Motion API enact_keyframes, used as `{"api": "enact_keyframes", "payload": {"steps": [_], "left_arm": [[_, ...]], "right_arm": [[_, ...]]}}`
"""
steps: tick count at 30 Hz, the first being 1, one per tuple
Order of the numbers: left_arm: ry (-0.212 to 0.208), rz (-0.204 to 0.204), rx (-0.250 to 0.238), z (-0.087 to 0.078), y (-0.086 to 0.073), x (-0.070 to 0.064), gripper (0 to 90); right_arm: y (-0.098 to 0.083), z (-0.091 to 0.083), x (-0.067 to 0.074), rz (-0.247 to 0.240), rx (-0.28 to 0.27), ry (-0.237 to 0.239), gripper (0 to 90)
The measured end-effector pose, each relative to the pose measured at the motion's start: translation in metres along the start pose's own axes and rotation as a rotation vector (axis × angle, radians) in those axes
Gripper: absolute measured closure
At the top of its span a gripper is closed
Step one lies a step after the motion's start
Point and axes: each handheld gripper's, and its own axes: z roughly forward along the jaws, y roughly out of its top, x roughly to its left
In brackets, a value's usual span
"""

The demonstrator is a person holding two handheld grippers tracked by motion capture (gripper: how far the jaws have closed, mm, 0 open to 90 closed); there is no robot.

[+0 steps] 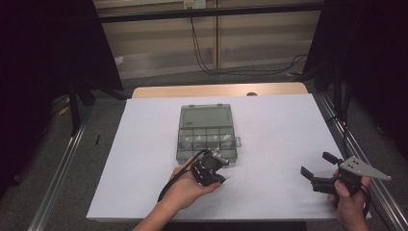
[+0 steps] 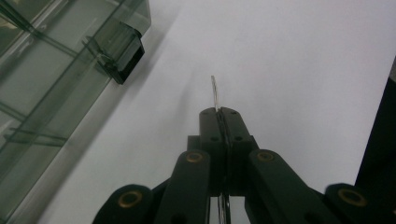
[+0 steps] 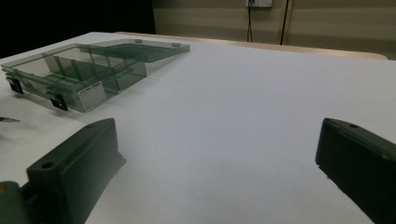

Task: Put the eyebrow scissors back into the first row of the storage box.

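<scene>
Near the front edge of the white sheet (image 1: 269, 130), just before the open compartment box (image 1: 208, 134), my left gripper (image 2: 219, 112) pinches a thin clear strip (image 2: 215, 93); my right gripper (image 1: 315, 166), near the front right corner, stands wide apart, holding nothing.

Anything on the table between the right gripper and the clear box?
Nothing: the high view shows bare white sheet between the right gripper and the box. The right gripper view shows the same.
</scene>
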Motion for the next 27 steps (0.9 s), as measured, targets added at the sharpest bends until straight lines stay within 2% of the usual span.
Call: {"api": "enact_keyframes", "payload": {"steps": [1,2,3,4,5,6,13,16,18,19,21,27], "left_arm": [[0.000,0.028,0.014,-0.002,0.001,0.003,89.2],[0.000,0.028,0.014,-0.004,0.003,0.004,89.2],[-0.004,0.007,-0.004,-0.004,0.003,0.003,89.2],[-0.003,0.024,0.005,-0.006,0.004,0.005,89.2],[-0.003,-0.003,-0.028,-0.006,0.005,0.004,89.2],[0.001,0.017,-0.012,-0.008,0.006,0.006,89.2],[0.004,-0.002,-0.039,-0.020,0.013,0.014,89.2],[0.011,0.014,-0.044,-0.025,0.016,0.018,89.2],[0.014,0.004,-0.056,-0.027,0.017,0.020,89.2],[0.013,-0.017,-0.068,-0.028,0.018,0.020,89.2],[0.021,0.003,-0.061,-0.031,0.019,0.023,89.2],[0.022,0.006,-0.071,-0.036,0.023,0.029,89.2]], "right_arm": [[0.000,0.000,0.000,-0.002,-0.004,-0.001,0.0],[0.000,-0.001,0.000,0.000,-0.003,0.000,0.0],[0.000,-0.001,0.000,0.000,-0.004,0.001,0.0],[0.000,-0.001,0.000,0.000,-0.004,0.001,0.0],[0.000,-0.001,0.000,0.000,-0.004,0.001,0.0],[0.000,-0.001,0.001,-0.001,-0.002,0.001,0.0],[-0.001,0.000,0.002,-0.010,0.004,-0.005,0.0],[-0.001,0.001,0.003,-0.015,0.006,-0.003,0.0],[-0.001,0.001,0.003,-0.014,0.008,-0.004,0.0],[-0.001,0.001,0.003,-0.016,0.007,-0.004,0.0],[-0.001,0.001,0.003,-0.016,0.007,-0.005,0.0],[-0.002,0.002,0.003,-0.018,0.008,-0.011,0.0]]}}
